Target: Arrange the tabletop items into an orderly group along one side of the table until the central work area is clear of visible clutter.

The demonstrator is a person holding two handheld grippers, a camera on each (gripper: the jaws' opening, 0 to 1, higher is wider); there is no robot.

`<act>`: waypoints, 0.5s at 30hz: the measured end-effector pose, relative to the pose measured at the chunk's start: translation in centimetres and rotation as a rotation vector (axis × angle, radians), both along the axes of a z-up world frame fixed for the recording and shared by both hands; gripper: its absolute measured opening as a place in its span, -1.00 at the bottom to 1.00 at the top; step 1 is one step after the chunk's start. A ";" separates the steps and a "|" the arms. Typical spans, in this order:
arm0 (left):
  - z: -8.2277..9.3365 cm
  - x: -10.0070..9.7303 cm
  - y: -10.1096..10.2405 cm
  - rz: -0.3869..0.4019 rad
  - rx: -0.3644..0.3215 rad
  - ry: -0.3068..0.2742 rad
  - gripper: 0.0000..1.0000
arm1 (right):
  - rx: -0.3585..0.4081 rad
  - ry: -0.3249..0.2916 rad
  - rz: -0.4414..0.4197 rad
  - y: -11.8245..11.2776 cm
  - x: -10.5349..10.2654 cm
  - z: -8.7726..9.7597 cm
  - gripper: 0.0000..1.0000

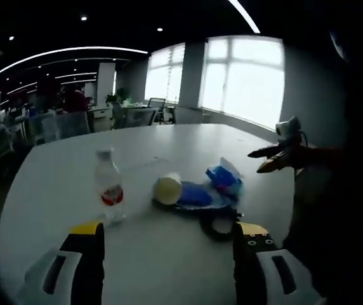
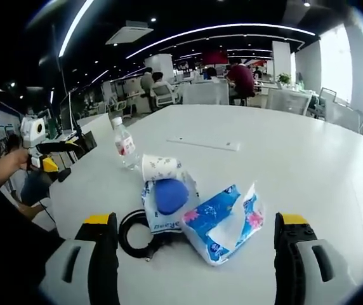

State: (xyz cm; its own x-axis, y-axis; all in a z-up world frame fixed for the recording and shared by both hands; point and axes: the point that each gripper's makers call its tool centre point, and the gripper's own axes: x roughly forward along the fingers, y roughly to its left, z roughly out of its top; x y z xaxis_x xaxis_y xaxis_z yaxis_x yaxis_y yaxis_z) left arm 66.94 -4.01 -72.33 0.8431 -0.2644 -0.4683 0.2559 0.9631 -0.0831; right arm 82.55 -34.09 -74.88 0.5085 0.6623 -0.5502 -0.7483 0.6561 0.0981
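Clutter still heaped mid-desk

Clutter sits at the centre of the white desk point(image 2: 308, 159): water bottle point(image 2: 125, 147) upright; paper cup point(image 2: 158, 168) on its side; blue tissue pack point(image 2: 223, 222); black cable coil point(image 2: 136, 234); left gripper point(image 1: 167, 238) and right gripper point(image 2: 195, 232) hover short of it, jaws wide apart and empty; a careless sweep could topple the bottle or roll the cup away

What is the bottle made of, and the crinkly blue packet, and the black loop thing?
The bottle looks like clear plastic: the table shows through it, and it has a white cap and a red label. The blue packet seems to be thin shiny plastic film, since it crumples and has a printed pattern. The black loop is probably a rubber-coated cable, matte and coiled.
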 end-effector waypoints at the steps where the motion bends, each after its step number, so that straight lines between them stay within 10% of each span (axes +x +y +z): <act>1: 0.0 0.0 -0.1 -0.002 0.000 0.002 0.69 | -0.001 0.001 -0.001 -0.1 0.0 0.0 0.99; 15: -0.1 0.3 -0.8 -0.016 0.003 0.017 0.92 | -0.014 -0.005 -0.016 -0.5 -0.4 0.4 0.99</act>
State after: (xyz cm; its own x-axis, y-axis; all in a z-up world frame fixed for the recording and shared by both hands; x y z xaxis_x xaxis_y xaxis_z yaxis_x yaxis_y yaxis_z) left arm 67.26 -4.78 -72.46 0.8305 -0.2765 -0.4836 0.2699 0.9591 -0.0848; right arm 82.11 -34.60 -74.52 0.5216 0.6464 -0.5568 -0.7383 0.6691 0.0851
